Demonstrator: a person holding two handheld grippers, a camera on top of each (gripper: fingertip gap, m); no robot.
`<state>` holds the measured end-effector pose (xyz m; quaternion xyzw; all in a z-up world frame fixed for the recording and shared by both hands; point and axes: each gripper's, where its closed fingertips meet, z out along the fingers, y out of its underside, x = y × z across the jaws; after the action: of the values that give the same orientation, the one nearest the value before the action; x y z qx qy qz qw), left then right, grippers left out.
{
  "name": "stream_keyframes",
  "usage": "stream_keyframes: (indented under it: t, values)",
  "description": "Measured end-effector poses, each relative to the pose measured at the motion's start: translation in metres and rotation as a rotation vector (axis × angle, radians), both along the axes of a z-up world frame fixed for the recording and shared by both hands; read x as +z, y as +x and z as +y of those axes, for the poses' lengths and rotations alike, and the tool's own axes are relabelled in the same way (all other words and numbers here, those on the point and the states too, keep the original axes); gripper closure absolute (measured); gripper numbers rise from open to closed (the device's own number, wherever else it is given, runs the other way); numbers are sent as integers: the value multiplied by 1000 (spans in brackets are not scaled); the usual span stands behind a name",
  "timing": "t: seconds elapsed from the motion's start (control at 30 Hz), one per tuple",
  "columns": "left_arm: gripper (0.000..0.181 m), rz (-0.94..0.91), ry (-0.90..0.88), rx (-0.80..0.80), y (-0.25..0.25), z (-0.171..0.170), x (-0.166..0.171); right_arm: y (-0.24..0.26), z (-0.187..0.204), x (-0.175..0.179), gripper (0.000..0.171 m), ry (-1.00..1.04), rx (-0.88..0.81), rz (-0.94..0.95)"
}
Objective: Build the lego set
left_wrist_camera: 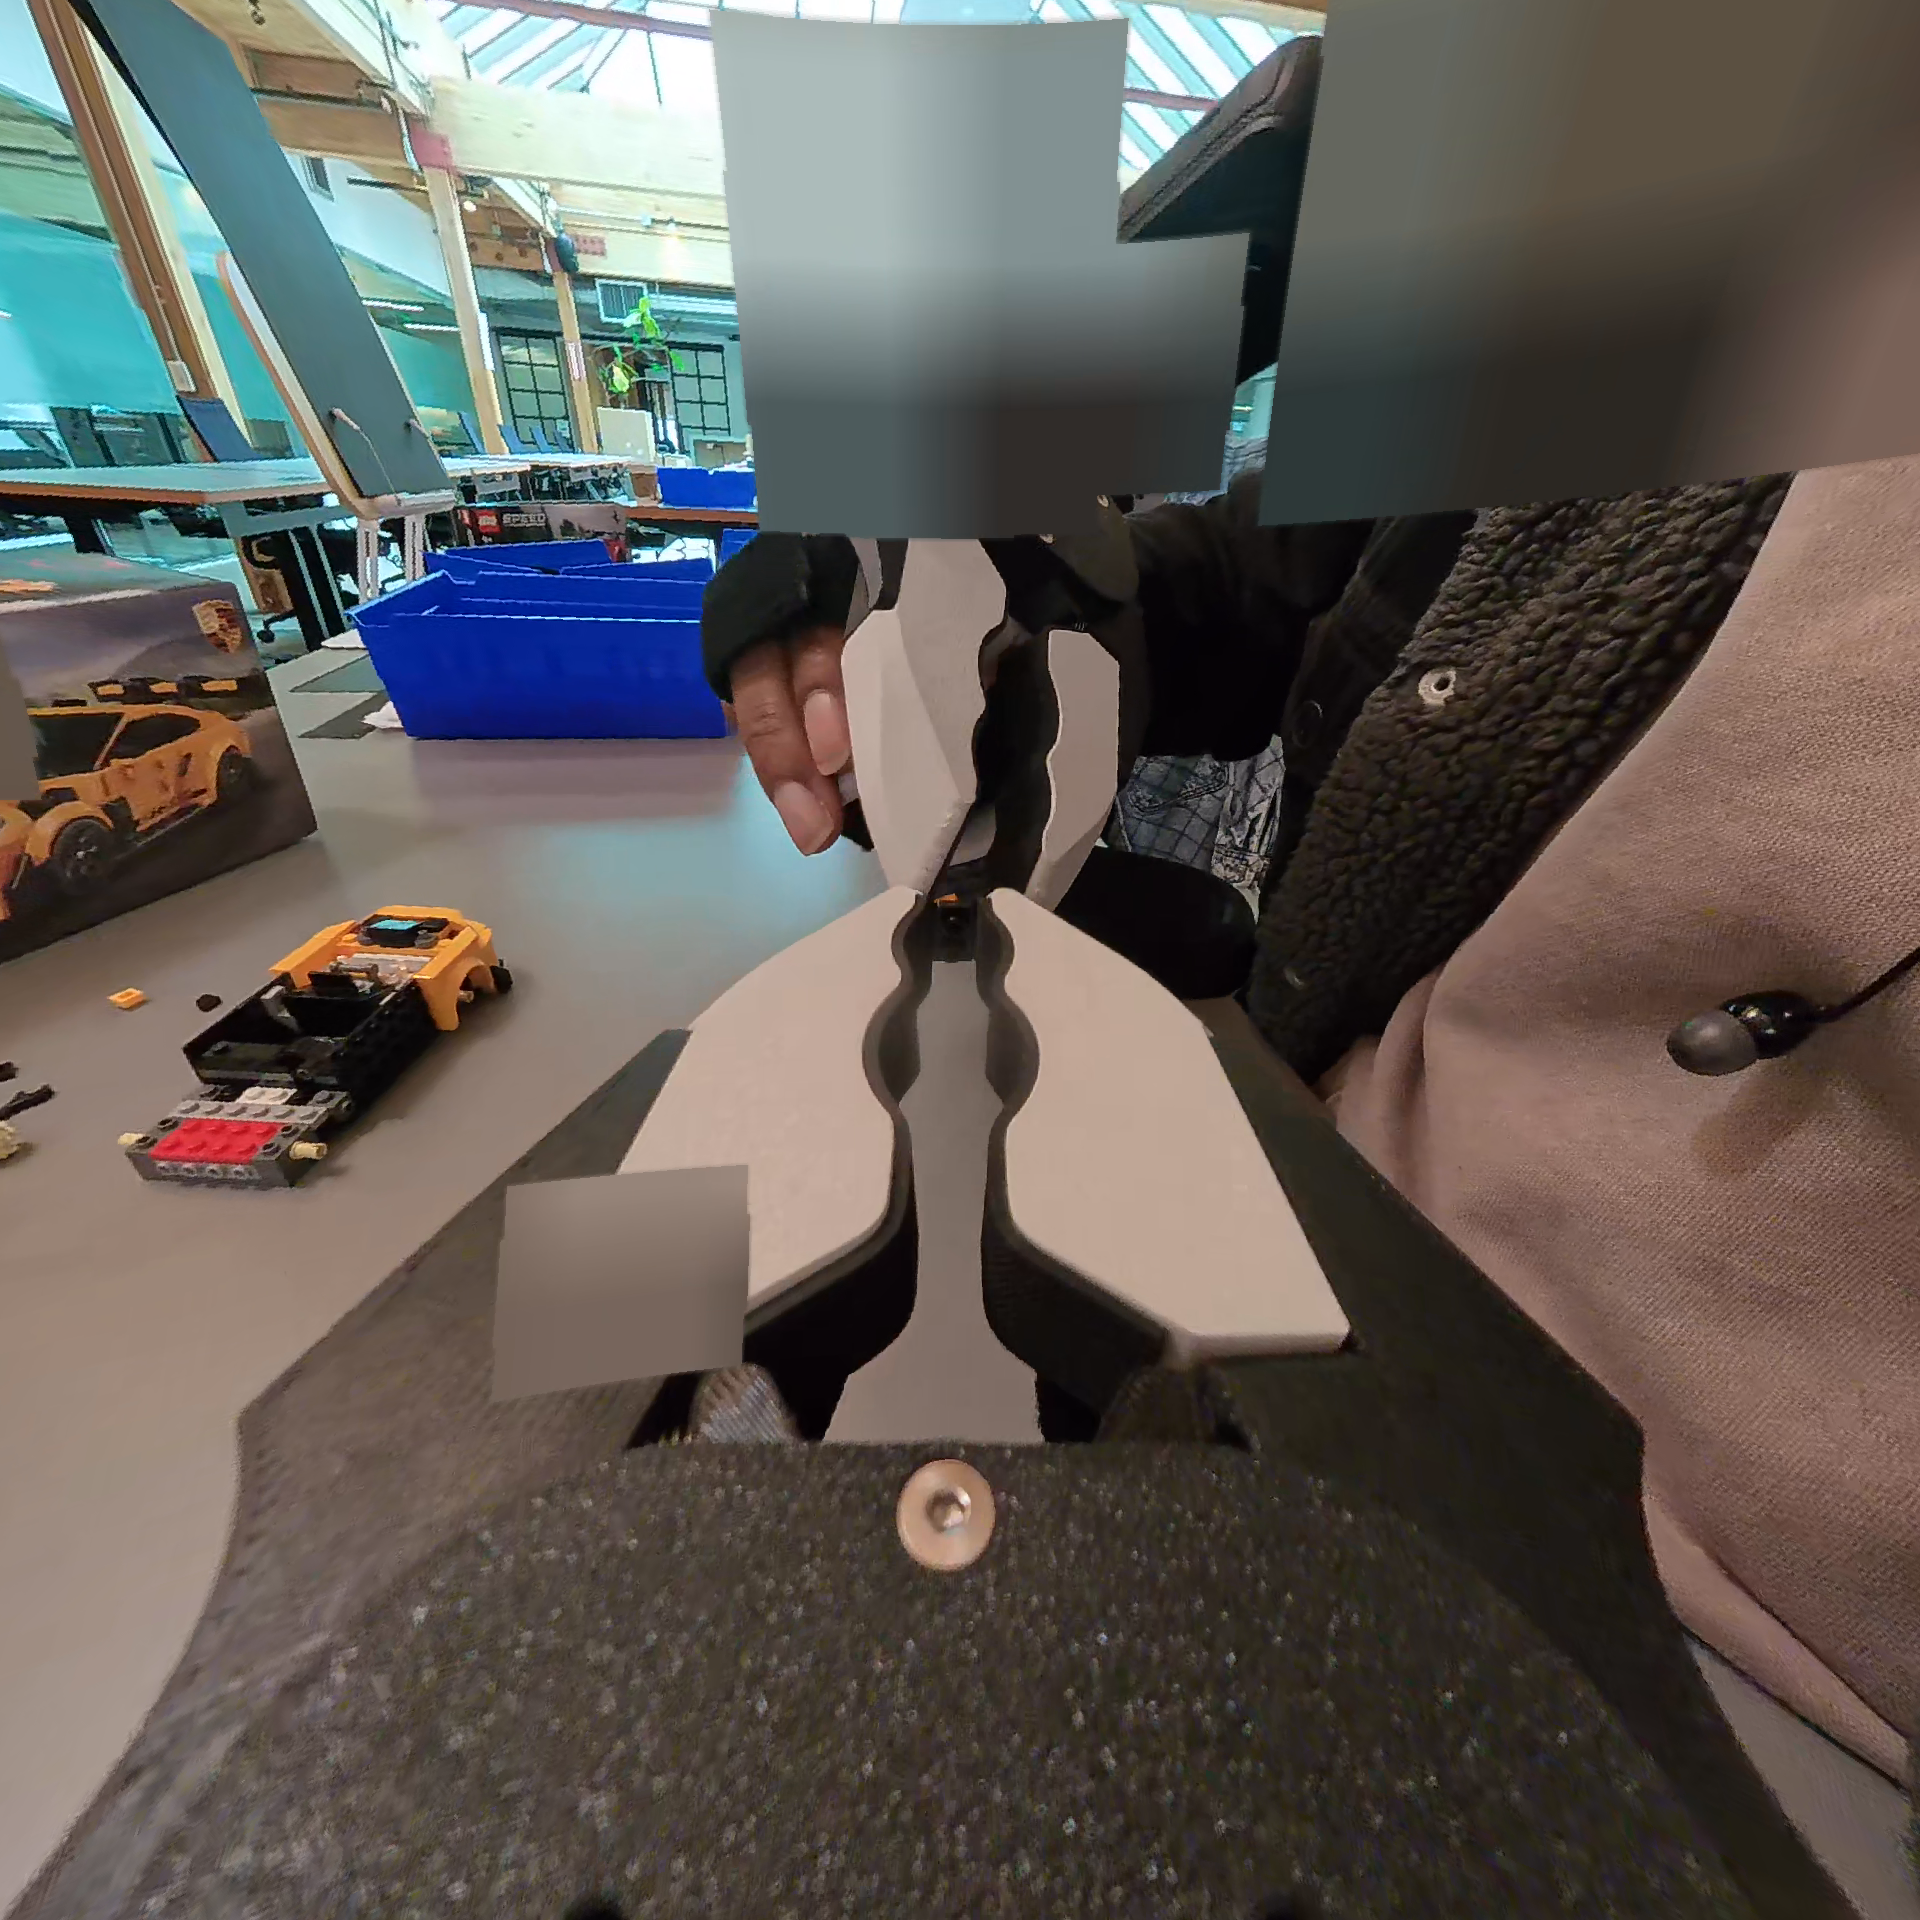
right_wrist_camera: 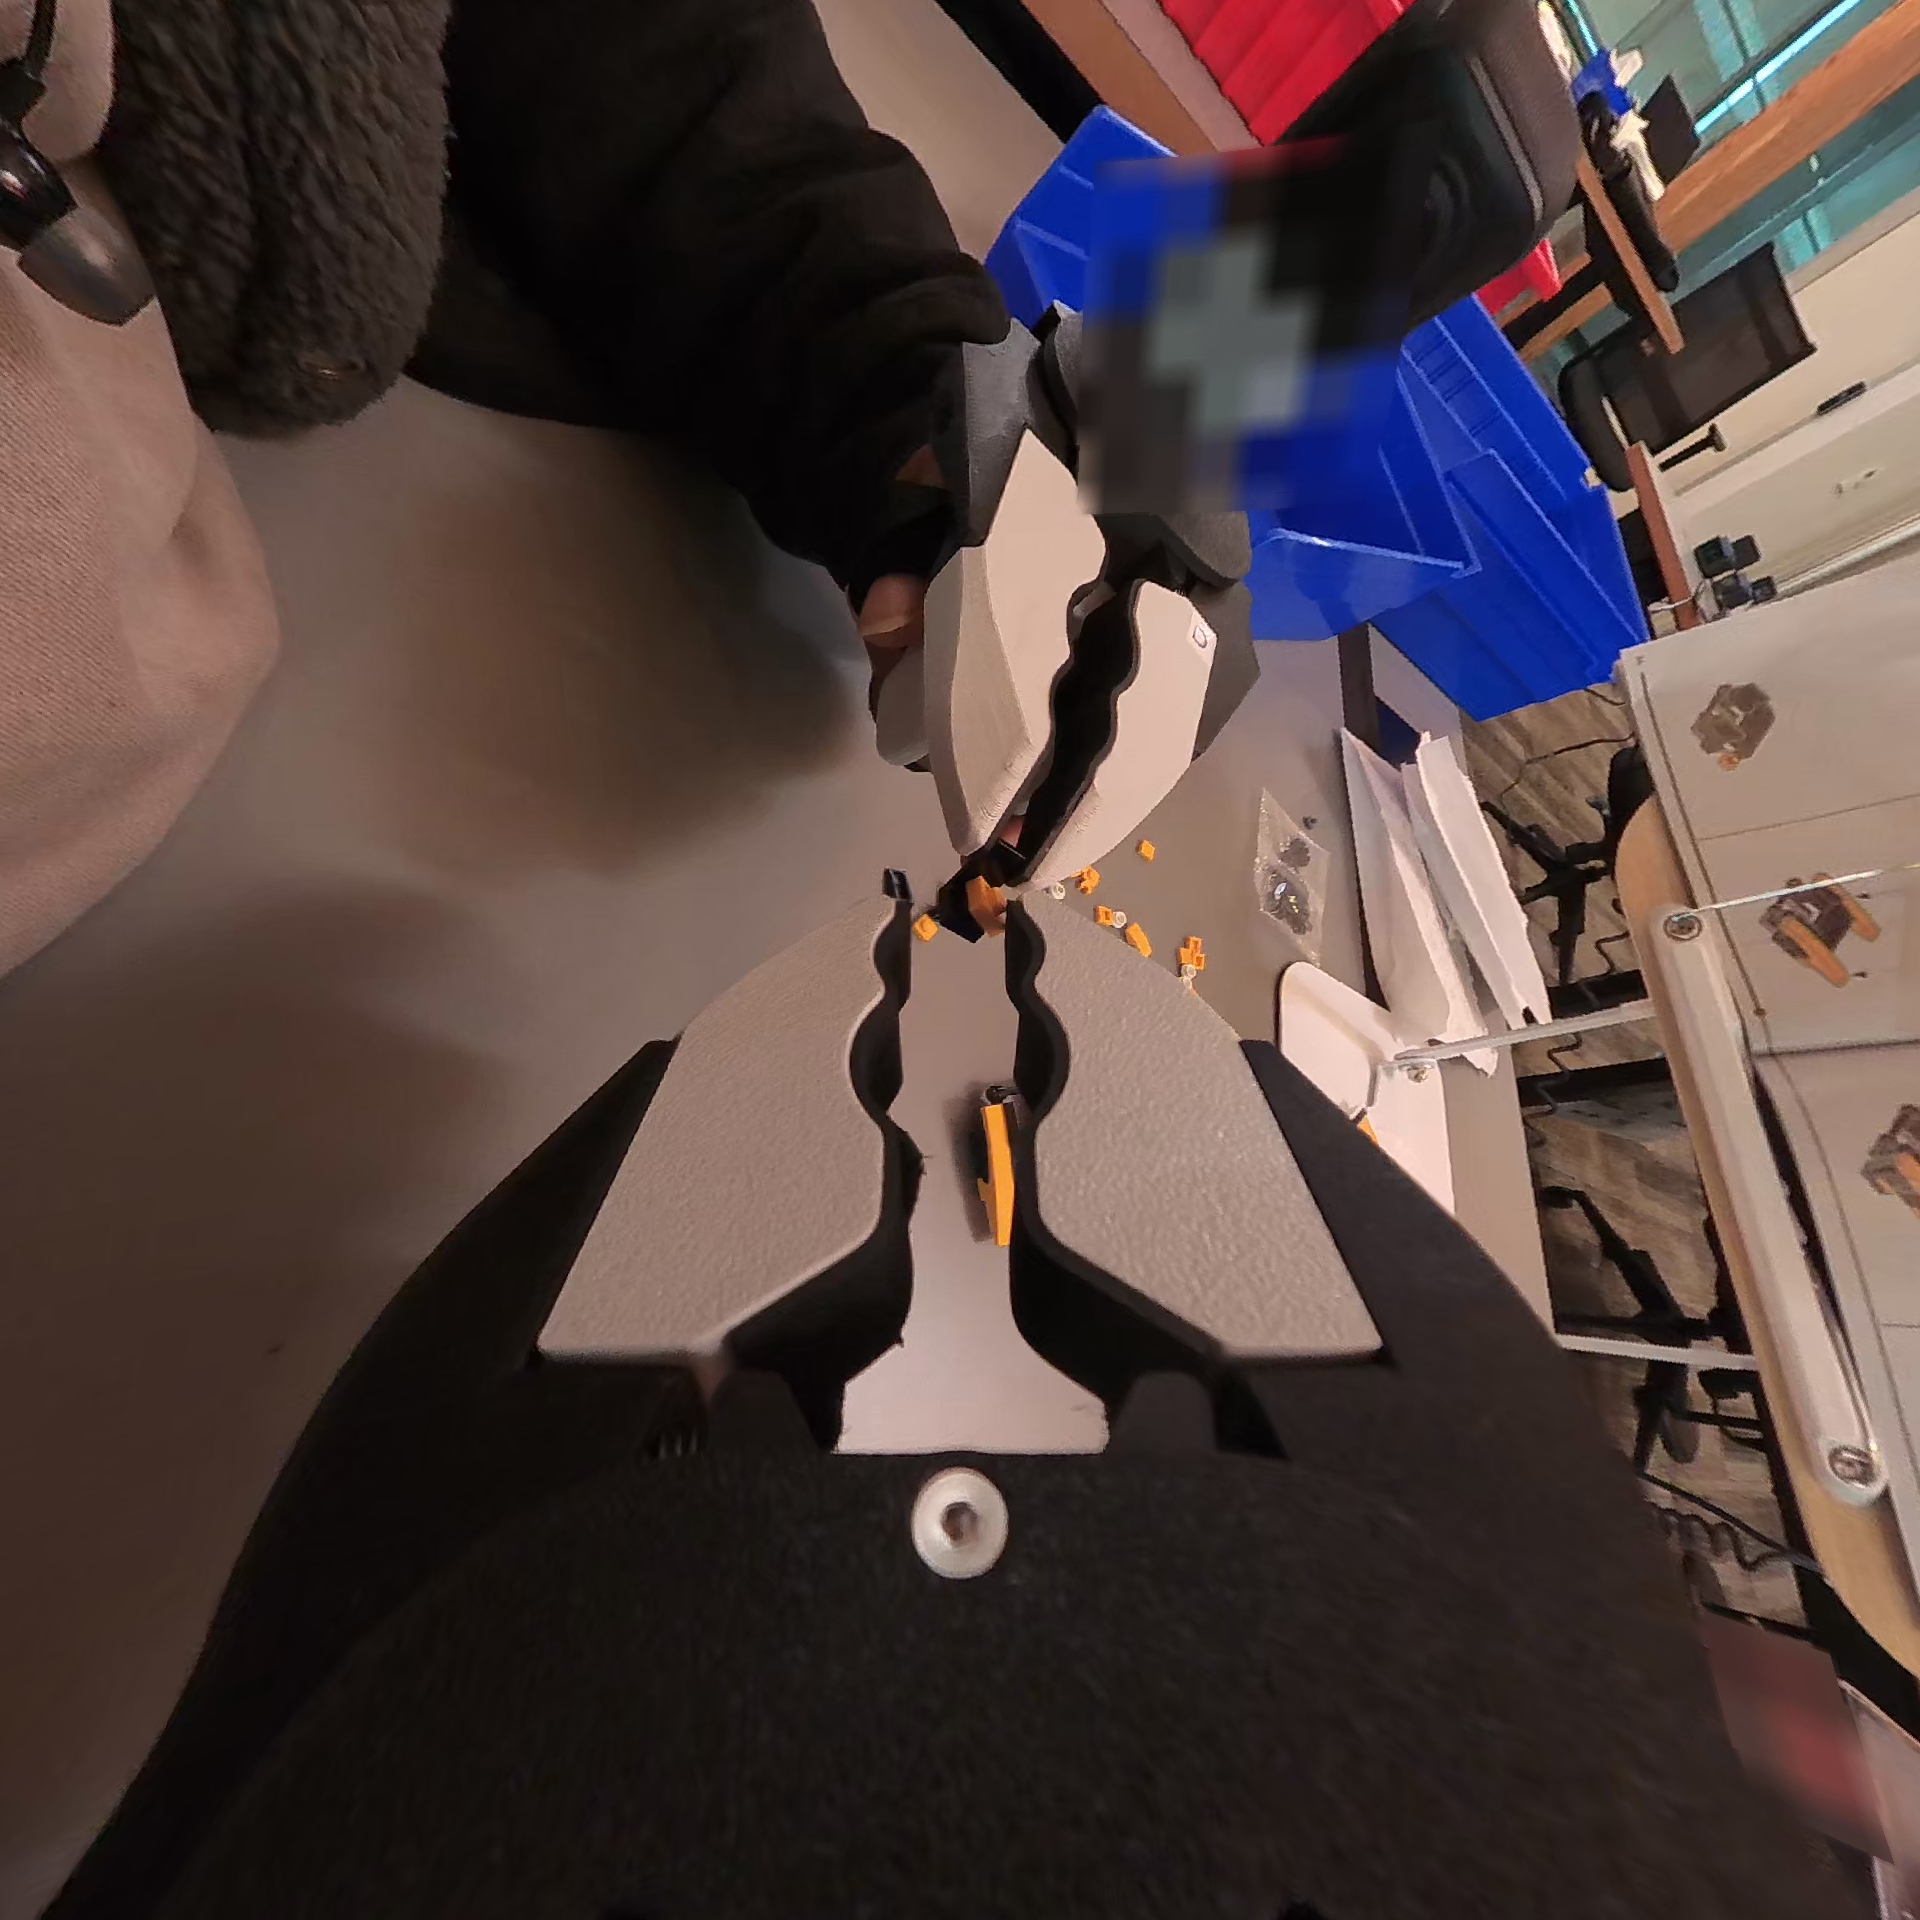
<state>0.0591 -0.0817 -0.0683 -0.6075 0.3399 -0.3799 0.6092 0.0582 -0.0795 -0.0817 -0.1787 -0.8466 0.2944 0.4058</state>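
Observation:
My left gripper (left_wrist_camera: 952, 902) and my right gripper (right_wrist_camera: 956, 912) meet tip to tip above the grey table (left_wrist_camera: 582, 852). Both are closed on one small black and orange lego piece (left_wrist_camera: 950, 918), which also shows in the right wrist view (right_wrist_camera: 971, 902). The right gripper (left_wrist_camera: 954, 878) comes down from above in the left wrist view. The left gripper (right_wrist_camera: 1003, 857) comes in from above in the right wrist view. A partly built orange and black lego car (left_wrist_camera: 332, 1039) lies on the table to the left. Another orange and black piece (right_wrist_camera: 995, 1164) lies on the table under my right gripper.
The lego set box (left_wrist_camera: 135, 748) stands at far left. Blue bins (left_wrist_camera: 551, 665) sit behind, also in the right wrist view (right_wrist_camera: 1455, 520). Loose orange bits (right_wrist_camera: 1138, 935), a parts bag (right_wrist_camera: 1288, 883) and white papers (right_wrist_camera: 1434, 883) lie on the table. The person's torso (left_wrist_camera: 1662, 1039) is close. The tips of both grippers are at nearly the same place.

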Motion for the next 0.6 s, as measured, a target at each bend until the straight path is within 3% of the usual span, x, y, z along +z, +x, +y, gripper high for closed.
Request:
stream_keyframes:
  t: [0.6]
  values:
    - [174, -299, -225, -163, -3, -7, 21, -4, -8, 23, 161, 125, 9, 156]
